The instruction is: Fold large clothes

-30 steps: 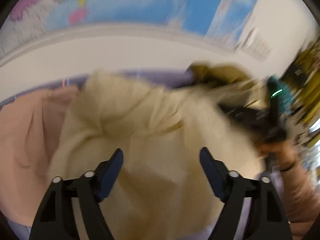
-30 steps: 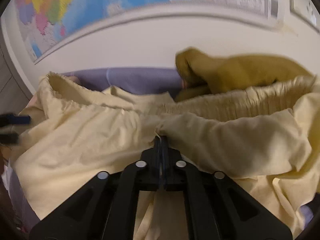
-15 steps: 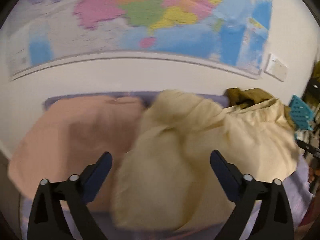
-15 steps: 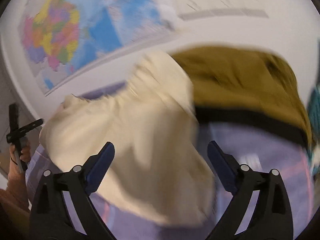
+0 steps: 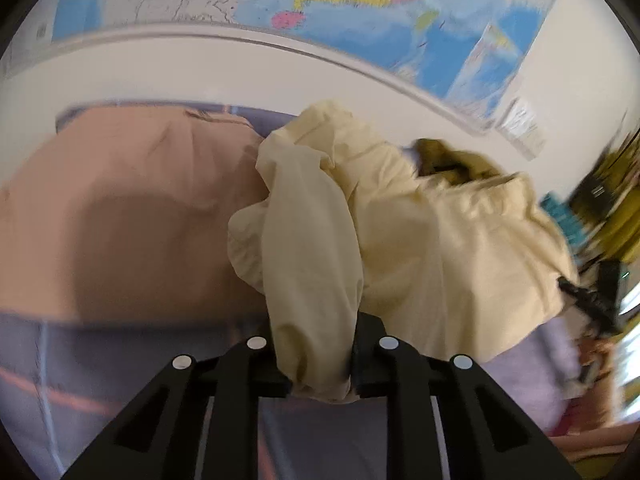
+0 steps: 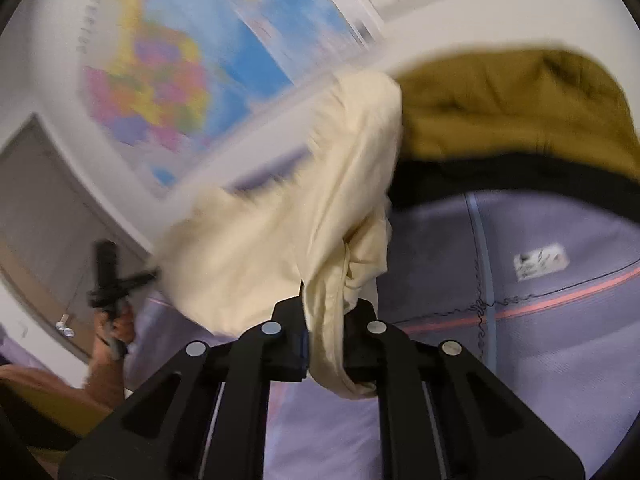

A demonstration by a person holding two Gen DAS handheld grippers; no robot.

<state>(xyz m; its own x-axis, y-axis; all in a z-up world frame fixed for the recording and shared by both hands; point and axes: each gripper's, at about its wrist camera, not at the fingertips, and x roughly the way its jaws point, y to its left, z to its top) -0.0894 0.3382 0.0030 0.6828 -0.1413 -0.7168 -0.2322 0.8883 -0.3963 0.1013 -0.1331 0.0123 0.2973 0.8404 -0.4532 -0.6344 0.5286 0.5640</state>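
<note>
while both tongs [image 5: 320, 360] [image 6: 340, 344] just closed, pinching cream garment [image 5: 400, 240], pink cloth [image 5: 120, 208] lies left, olive jacket [image 6: 500, 112] behind.

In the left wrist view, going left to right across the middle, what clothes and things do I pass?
Pink garment → cream garment, a fold of it clamped in the left gripper → olive-brown garment behind its upper edge → right gripper at the far right.

— Where could a hand pass?
— Over the bare lilac sheet [image 6: 540, 332] at the right, in front of the olive garment [image 6: 512, 112].
— And leftward?
— The pink garment [image 5: 120, 208] covers that side; the cream garment [image 5: 420, 248] hangs across the middle, and the wall [image 5: 200, 68] closes the back.
</note>
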